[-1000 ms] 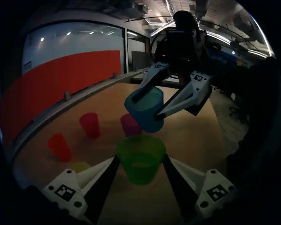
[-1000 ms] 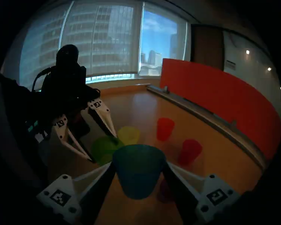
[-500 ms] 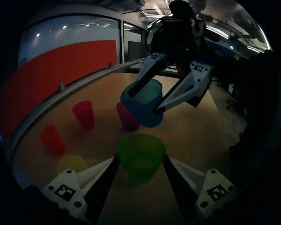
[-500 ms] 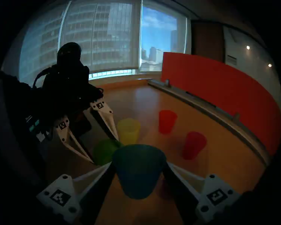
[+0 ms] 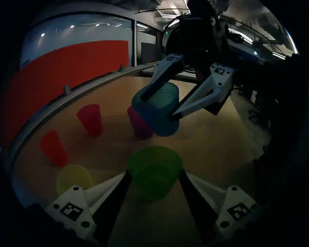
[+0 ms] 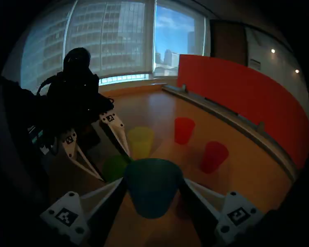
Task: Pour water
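The ribbed teal cup (image 5: 156, 109), pinched in the right gripper (image 6: 152, 181), hangs tilted just above and beyond the green cup (image 5: 154, 169) clamped by the left gripper (image 5: 154, 174), a purple cup (image 5: 139, 123) behind it in the left gripper view, while the right gripper view has bright windows (image 6: 113, 41) far left and a red wall (image 6: 245, 90) right of the wooden table (image 6: 154, 111)

The blue cup (image 5: 156, 111) in the right gripper (image 5: 159, 106) has gone up a little, so the gap above the green cup (image 5: 154, 171) is bigger. It now hides more of the purple cup (image 5: 139, 125). The yellow cup (image 5: 73, 178) was half cut off before — now its whole round top shows. In the right gripper view the green cup looks smaller than before, and the yellow cup sits higher up.
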A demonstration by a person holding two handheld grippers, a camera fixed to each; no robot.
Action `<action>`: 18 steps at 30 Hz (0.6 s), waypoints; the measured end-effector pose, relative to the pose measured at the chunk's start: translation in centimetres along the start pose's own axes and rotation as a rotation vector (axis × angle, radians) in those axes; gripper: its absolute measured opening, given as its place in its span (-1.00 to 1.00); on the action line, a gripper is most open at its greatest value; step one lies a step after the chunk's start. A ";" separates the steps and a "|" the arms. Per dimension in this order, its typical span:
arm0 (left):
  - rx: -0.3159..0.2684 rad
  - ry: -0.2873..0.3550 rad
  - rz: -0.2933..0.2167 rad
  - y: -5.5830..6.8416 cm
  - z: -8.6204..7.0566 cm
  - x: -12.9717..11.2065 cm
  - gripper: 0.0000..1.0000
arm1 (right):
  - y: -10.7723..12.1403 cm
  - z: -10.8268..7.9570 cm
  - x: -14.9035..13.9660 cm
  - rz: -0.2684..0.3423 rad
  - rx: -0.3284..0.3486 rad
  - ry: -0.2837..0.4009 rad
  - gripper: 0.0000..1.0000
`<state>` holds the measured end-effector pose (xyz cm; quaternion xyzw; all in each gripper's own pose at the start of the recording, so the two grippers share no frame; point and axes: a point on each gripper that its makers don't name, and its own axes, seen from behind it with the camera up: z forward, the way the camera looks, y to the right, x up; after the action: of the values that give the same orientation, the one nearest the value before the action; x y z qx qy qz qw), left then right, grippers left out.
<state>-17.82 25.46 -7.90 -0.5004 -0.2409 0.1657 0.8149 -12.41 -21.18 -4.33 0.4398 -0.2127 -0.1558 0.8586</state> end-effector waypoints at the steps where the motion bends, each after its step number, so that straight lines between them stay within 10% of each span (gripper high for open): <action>1: 0.001 0.000 -0.001 0.0 0.0 -0.1 0.68 | 0.0 0.0 0.0 0.000 0.000 0.000 0.79; 18: -0.001 0.004 -0.027 0.1 -0.3 -1.1 0.69 | -0.1 0.1 -0.3 0.000 -0.003 -0.011 0.79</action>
<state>-18.55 24.77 -8.31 -0.4978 -0.2459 0.1537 0.8174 -12.73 -21.17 -4.46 0.4377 -0.2171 -0.1582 0.8580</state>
